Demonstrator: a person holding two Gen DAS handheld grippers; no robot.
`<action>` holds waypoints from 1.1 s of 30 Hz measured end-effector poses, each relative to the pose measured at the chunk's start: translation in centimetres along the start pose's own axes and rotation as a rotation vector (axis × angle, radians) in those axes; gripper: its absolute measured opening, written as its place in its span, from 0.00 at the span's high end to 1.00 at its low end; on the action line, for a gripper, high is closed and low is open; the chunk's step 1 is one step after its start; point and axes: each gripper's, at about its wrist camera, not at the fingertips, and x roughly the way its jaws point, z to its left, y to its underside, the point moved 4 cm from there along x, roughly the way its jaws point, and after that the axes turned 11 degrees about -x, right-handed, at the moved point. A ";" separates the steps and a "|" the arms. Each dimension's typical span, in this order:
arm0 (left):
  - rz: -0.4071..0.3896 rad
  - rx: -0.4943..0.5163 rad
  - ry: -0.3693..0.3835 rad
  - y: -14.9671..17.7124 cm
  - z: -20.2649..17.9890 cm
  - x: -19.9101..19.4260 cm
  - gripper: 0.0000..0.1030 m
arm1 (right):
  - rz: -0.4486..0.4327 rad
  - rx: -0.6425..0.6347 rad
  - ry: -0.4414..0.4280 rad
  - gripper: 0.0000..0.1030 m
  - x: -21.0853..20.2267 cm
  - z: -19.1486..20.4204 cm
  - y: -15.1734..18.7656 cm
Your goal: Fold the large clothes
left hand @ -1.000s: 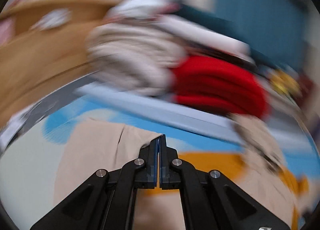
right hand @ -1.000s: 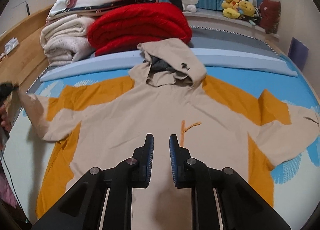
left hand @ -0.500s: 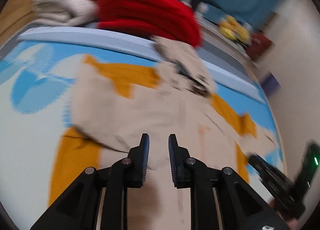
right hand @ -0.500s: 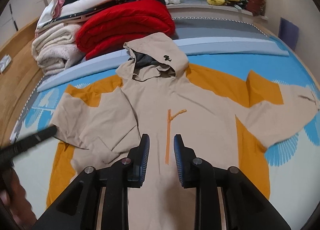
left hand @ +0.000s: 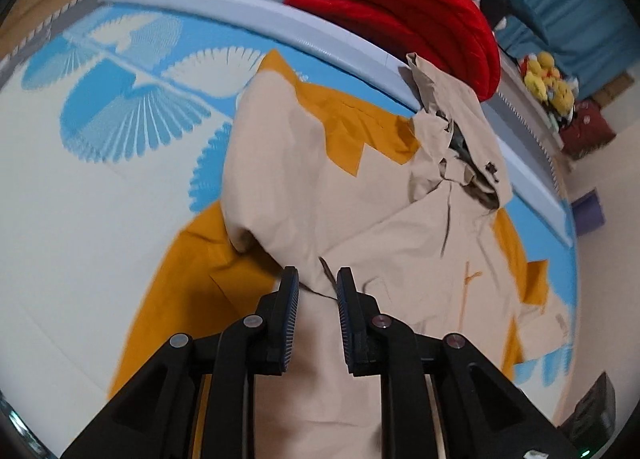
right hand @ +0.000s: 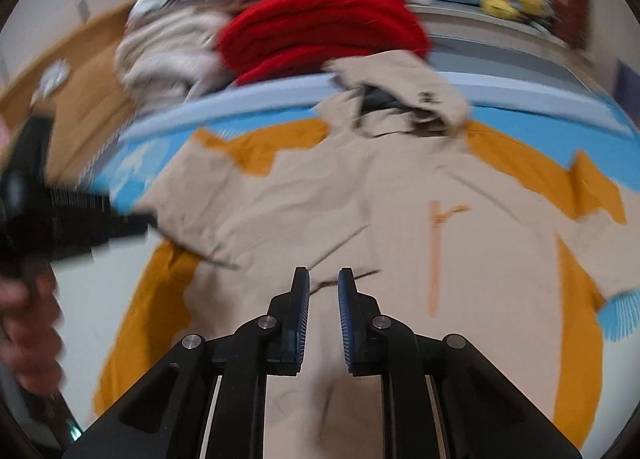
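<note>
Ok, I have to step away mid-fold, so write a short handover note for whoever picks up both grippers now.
Left gripper: open, nothing between the pads, just above the jacket's folded-in sleeve.
Right gripper: jaws closing, nothing between them, over the jacket's chest.
Jacket: beige and orange, face up on the bed, hood toward the stacked red blanket.
Done: one sleeve is folded across the chest.
Left: the other sleeve is spread out flat; fold it in, then the hood and body.
</note>
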 end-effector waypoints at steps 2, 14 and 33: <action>0.018 0.018 -0.009 -0.1 0.0 0.7 0.84 | 0.026 -0.067 0.002 0.79 1.9 2.0 0.0; 0.037 -0.006 0.004 -1.6 0.0 1.1 0.84 | 0.087 -0.363 0.084 0.57 10.3 7.4 1.2; 0.012 0.018 -0.009 -2.0 0.0 0.6 0.84 | -0.001 -0.390 0.141 0.95 7.4 6.0 -0.1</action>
